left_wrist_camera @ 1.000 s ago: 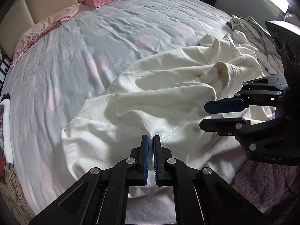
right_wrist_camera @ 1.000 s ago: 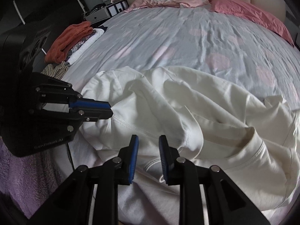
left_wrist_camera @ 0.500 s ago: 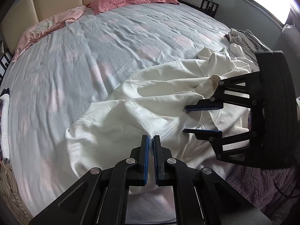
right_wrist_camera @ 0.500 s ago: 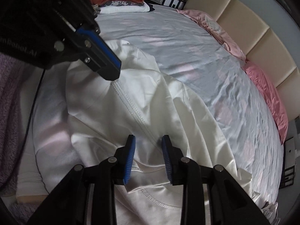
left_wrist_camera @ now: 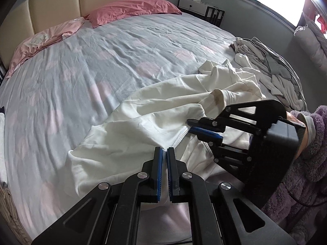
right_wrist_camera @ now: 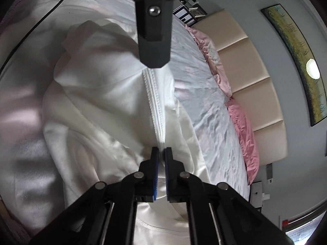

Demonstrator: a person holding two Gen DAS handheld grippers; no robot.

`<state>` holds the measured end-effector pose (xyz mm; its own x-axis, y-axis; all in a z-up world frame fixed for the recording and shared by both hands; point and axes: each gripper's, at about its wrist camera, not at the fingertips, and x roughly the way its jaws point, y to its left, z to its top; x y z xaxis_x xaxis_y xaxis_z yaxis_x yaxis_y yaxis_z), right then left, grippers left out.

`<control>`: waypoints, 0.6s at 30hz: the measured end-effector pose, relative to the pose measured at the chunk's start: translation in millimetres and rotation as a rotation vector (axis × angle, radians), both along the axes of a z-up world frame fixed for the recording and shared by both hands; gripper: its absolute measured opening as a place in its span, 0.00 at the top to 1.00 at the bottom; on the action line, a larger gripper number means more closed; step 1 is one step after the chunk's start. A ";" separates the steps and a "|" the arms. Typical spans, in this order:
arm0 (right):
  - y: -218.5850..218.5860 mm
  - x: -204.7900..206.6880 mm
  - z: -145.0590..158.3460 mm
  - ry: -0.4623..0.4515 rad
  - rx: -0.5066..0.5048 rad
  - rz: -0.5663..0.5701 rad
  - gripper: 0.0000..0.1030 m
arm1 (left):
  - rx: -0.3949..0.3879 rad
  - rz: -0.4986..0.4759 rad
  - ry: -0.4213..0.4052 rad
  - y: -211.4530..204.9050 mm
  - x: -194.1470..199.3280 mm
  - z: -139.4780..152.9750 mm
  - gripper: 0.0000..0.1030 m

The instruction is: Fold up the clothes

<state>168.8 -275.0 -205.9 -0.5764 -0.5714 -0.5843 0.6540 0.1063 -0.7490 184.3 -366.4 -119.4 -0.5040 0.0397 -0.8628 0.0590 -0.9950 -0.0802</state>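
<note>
A crumpled white garment (left_wrist_camera: 155, 120) lies on the near right part of the bed, its stitched hem (right_wrist_camera: 155, 104) pulled taut in a straight line. My left gripper (left_wrist_camera: 164, 150) is shut on one end of that hem. My right gripper (right_wrist_camera: 161, 151) is shut on the hem's other end; in the left wrist view the right gripper (left_wrist_camera: 189, 123) comes in from the right, held by a hand in a purple fleece sleeve (left_wrist_camera: 312, 134). In the right wrist view the left gripper (right_wrist_camera: 154, 61) points down at the hem from the top.
The bed sheet (left_wrist_camera: 92, 65) is grey with pale pink spots. Pink pillows (left_wrist_camera: 130, 10) lie against the cream headboard (right_wrist_camera: 255, 94). A heap of white and grey clothes (left_wrist_camera: 269, 69) sits at the bed's right edge. A nightstand (left_wrist_camera: 196, 4) stands beyond the bed.
My right gripper has turned, moved onto the hem and shut on it; it was open before. The hem is now stretched straight between both grippers. The left gripper stays shut on the garment.
</note>
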 end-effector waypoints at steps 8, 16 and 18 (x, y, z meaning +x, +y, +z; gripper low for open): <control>9.0 19.6 -5.0 0.199 -0.005 0.049 0.96 | -0.085 -0.079 -0.032 13.6 -1.0 7.5 0.72; 8.1 17.2 -2.5 0.201 -0.002 0.073 0.96 | -0.283 -0.296 -0.141 41.0 -18.0 3.1 0.66; 8.1 17.0 -0.7 0.192 -0.004 0.083 0.96 | -0.299 -0.331 -0.175 41.9 -25.3 -2.4 0.66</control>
<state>185.8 -266.9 -206.6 -0.6281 -0.6237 -0.4653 0.4881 0.1500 -0.8598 159.0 -324.4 -121.8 -0.3526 -0.0897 -0.9315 -0.2776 -0.9406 0.1957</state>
